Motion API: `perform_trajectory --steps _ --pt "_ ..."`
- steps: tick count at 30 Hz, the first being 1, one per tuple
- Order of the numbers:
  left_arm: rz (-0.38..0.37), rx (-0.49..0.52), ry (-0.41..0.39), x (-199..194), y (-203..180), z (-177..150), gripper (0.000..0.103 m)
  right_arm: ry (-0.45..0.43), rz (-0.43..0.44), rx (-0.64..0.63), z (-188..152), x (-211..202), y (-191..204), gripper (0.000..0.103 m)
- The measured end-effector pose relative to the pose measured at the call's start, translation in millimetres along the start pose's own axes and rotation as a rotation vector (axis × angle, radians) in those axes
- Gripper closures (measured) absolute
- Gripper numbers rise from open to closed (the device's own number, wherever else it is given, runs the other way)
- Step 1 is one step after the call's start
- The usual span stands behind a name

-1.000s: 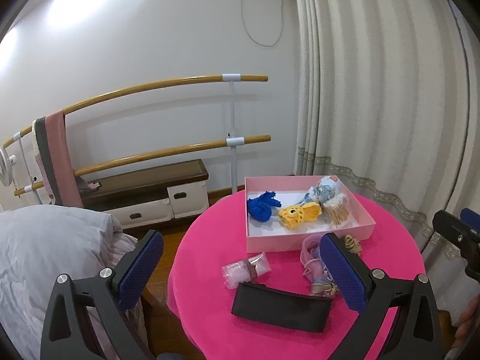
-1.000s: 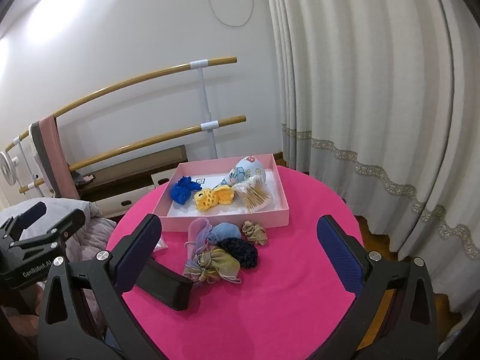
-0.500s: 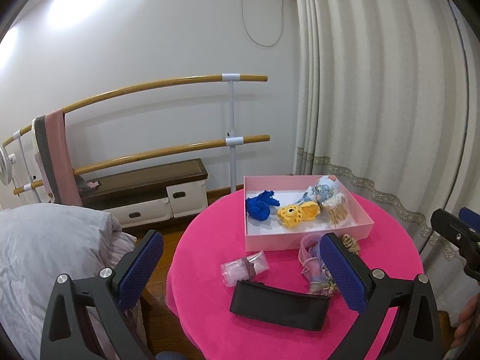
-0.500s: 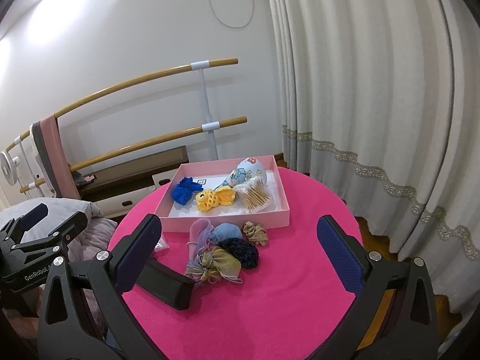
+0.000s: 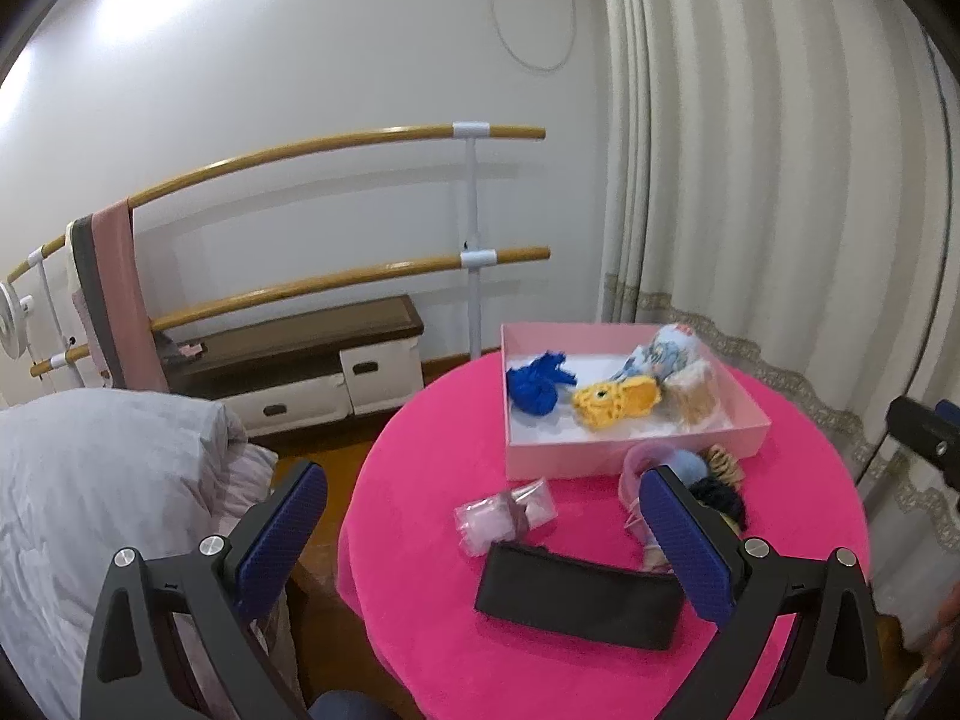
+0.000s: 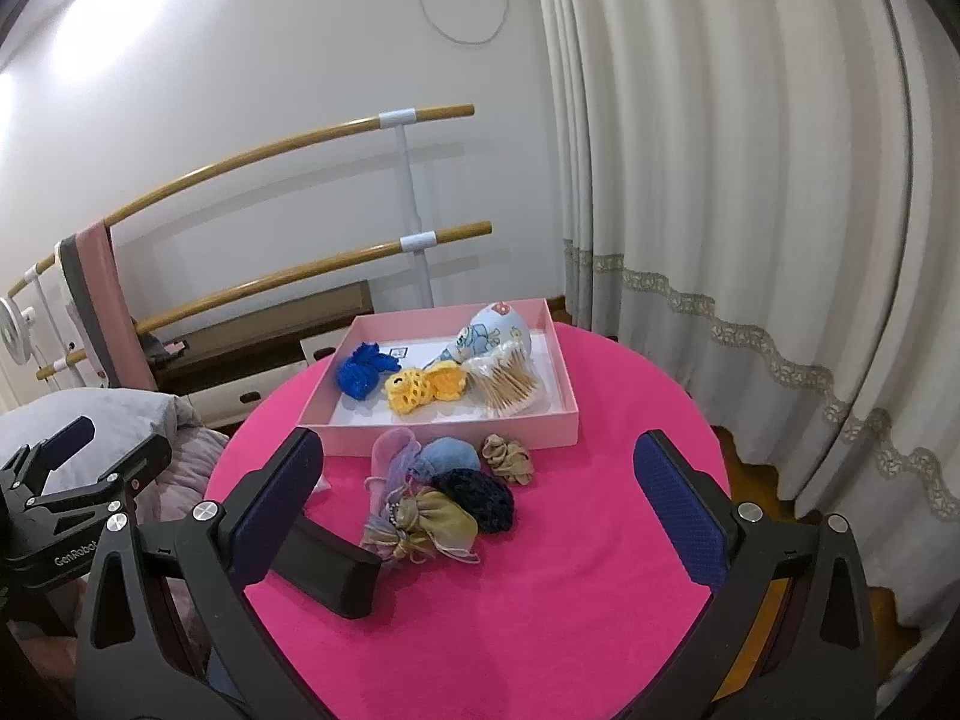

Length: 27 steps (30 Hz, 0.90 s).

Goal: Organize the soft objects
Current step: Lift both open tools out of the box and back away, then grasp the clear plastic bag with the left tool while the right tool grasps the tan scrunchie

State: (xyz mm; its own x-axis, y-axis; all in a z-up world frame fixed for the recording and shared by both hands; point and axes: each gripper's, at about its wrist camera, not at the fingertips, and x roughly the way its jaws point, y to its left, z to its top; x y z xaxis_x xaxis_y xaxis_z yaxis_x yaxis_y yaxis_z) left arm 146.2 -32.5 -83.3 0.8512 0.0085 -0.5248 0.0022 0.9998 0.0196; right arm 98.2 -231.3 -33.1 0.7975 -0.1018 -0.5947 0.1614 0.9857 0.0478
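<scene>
Pink velvet covers the round table [image 6: 600, 540] under both of your grippers, and everything below is placed against the pink box [image 6: 456, 420] on it. Your right gripper [image 6: 480, 501] is spread wide and holds nothing, hovering over the table's near side, short of the box. Your left gripper [image 5: 480, 528] is equally wide and empty, off the table's left edge, with only its right finger [image 5: 684, 546] over the cloth. Nearest you, well in front of the box, lies a black pouch [image 5: 579, 595]. Between it and the box sits a small clear packet [image 5: 504, 513]. Just in front of the box's front wall is a heap of soft hair ties: a gold organza one [image 6: 432, 525], a dark navy one [image 6: 477, 498], a light blue one [image 6: 447, 457], a mauve one [image 6: 393, 450] and a tan scrunchie [image 6: 509, 457]. Inside the box lie a blue knitted piece [image 6: 360, 373], a yellow crocheted toy [image 6: 423, 387], a bundle of wooden sticks [image 6: 504, 384] and a printed blue pouch [image 6: 492, 333] at the back.
</scene>
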Motion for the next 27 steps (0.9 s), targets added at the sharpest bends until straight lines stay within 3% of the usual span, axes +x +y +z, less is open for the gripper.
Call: perform_trajectory --steps 10,18,27 --pt "0.009 0.006 0.109 58.9 6.1 -1.7 0.0 0.087 -0.014 0.01 -8.5 46.0 -12.0 0.0" --pt "0.014 0.06 0.198 134.6 0.5 -2.9 0.0 0.177 -0.021 0.021 -17.8 93.5 -23.9 0.0" --pt "-0.066 0.179 0.298 218.5 1.7 -0.1 0.001 0.255 -0.028 0.032 -25.0 138.1 -35.0 0.0"
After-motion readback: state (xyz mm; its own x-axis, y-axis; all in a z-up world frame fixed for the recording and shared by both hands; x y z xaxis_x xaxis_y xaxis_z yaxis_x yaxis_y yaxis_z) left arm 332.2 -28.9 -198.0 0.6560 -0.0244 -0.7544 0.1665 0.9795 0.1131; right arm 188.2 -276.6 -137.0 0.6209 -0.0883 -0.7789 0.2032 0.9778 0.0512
